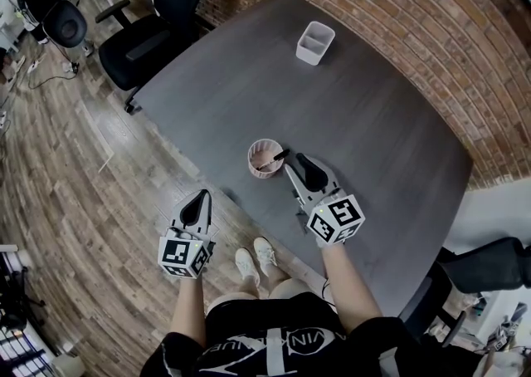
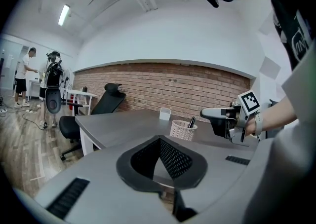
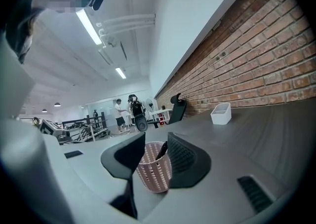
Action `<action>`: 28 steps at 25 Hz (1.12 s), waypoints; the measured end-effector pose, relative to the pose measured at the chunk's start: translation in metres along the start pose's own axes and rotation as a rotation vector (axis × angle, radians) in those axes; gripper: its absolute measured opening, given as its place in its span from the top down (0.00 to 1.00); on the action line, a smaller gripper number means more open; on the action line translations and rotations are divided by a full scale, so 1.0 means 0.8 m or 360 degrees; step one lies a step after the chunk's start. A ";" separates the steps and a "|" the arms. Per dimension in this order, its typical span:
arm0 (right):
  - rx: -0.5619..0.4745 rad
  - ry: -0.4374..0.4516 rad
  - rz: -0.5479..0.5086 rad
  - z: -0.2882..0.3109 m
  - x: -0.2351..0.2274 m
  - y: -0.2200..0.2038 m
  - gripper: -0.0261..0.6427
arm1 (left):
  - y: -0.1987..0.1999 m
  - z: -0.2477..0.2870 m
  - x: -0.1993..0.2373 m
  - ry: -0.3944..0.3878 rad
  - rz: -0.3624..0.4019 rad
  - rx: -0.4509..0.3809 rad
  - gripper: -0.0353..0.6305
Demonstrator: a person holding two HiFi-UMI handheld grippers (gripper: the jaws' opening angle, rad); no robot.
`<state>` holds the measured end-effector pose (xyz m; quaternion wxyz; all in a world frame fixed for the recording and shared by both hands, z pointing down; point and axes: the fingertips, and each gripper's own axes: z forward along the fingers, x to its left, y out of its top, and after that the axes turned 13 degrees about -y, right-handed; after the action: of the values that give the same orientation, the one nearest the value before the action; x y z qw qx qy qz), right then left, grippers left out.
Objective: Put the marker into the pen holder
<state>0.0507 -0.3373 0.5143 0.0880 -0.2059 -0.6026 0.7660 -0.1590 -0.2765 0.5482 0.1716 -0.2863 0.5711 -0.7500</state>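
Though tilted, marker (image 3: 161,151) in pen holder (image 3: 152,174).

Partial white print, seemingly "VINK", on black shirt (image 1: 249,330); square markers (image 1: 338,219) on left tool (image 1: 199,198) and right tool (image 1: 295,163)

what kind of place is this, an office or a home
Probably an office or lab workspace: a large dark grey table by a red brick wall, with a black swivel office chair beside it.

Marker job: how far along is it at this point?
Done: the marker stands inside the pen holder. In hand: nothing; the right gripper is open next to the holder, and the left gripper is shut and empty. Left: only backing away, it seems.
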 end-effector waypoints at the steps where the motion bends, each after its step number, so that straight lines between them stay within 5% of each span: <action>1: -0.0002 -0.0002 -0.0003 -0.003 0.000 0.002 0.76 | 0.004 0.000 0.000 0.0003 0.0002 -0.0005 0.93; 6: -0.0015 0.0003 -0.0021 -0.014 0.003 0.010 0.87 | 0.015 -0.007 0.004 0.0024 0.0045 -0.0032 0.93; 28: -0.0031 0.0086 -0.0018 -0.058 0.024 0.039 0.92 | 0.075 -0.025 -0.016 0.0068 0.0094 -0.0105 0.93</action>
<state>0.0561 -0.2969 0.4716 0.1066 -0.2239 -0.6085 0.7538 -0.1661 -0.2710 0.4843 0.1719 -0.2588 0.6071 -0.7313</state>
